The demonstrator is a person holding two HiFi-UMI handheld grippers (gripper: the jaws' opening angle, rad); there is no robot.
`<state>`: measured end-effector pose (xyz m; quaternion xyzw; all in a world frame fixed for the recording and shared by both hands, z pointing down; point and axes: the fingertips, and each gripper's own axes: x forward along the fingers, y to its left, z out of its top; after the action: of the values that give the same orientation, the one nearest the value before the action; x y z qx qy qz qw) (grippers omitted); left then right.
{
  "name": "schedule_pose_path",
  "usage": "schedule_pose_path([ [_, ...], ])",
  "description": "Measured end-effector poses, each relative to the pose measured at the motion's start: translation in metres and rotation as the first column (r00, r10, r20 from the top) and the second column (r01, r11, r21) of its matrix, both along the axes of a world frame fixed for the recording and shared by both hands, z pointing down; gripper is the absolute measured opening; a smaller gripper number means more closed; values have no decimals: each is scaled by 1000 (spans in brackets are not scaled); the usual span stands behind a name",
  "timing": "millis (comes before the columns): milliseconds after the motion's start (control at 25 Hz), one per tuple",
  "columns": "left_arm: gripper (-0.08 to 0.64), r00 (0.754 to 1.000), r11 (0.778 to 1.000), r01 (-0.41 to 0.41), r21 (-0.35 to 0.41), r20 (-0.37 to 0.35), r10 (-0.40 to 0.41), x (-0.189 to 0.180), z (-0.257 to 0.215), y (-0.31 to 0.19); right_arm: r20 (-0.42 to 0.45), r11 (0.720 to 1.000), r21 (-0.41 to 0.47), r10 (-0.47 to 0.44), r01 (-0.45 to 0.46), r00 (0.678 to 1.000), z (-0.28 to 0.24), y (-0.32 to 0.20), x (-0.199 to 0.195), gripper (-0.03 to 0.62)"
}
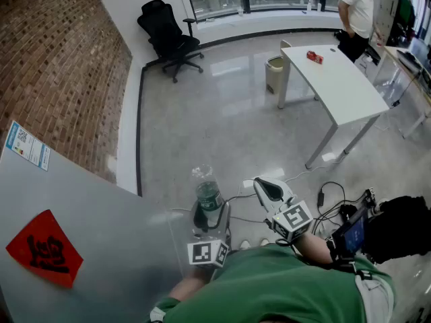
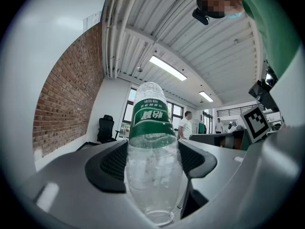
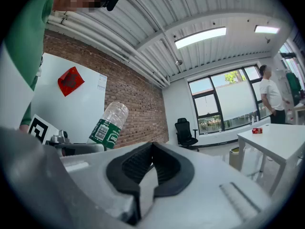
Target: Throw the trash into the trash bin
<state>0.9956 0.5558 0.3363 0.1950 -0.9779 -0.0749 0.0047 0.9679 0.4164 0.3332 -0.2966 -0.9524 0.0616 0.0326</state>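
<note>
Leftmost in the head view, a grey panel [image 1: 101, 234] carries a red paper square [image 1: 44, 249]; a brick wall [image 1: 60, 52] rises behind it toward 10 o'clock. A black office chair [image 1: 168, 36] stands by the far wall at about 11 o'clock, well apart from both claws.

Left claw [image 1: 206, 215]: jaws set wide and closed on a clear plastic bottle [image 1: 207, 192] with a green label. The pads press on its two sides, and the bottle juts forward out of the claw toward 12 o'clock, above the floor.

Right claw [image 3: 152, 163]: jaws narrow, pads together, nothing between them. It is held just beside the left claw, at its 3 o'clock.

Trash bin [image 1: 274, 73]: a pale bin on the floor at roughly 1 o'clock from the claws, well apart from the bottle and touching or nearly touching the near leg of the white bench [image 1: 350, 93]. Its contents cannot be made out. A small red item [image 1: 314, 56] lies on the bench top near its far end. A person [image 1: 357, 12] in a white top stands beyond the bench at 2 o'clock.
</note>
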Motion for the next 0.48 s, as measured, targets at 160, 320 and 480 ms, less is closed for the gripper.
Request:
schedule_pose_path([
  [160, 334, 1000, 1000, 5, -4, -4, -5, -4, 3, -1, -18, 1000, 12, 26, -26, 1000, -5, -5, -5, 3],
  [320, 334, 1000, 1000, 10, -13, -10, -10, -4, 6, -3, -12, 1000, 4, 21, -21, 1000, -1, -8, -5, 3],
  [480, 336, 1000, 1000, 21, -20, -13, -22, -4, 6, -7, -16, 999, -17, 35, -35, 999, -3, -18, -7, 3],
])
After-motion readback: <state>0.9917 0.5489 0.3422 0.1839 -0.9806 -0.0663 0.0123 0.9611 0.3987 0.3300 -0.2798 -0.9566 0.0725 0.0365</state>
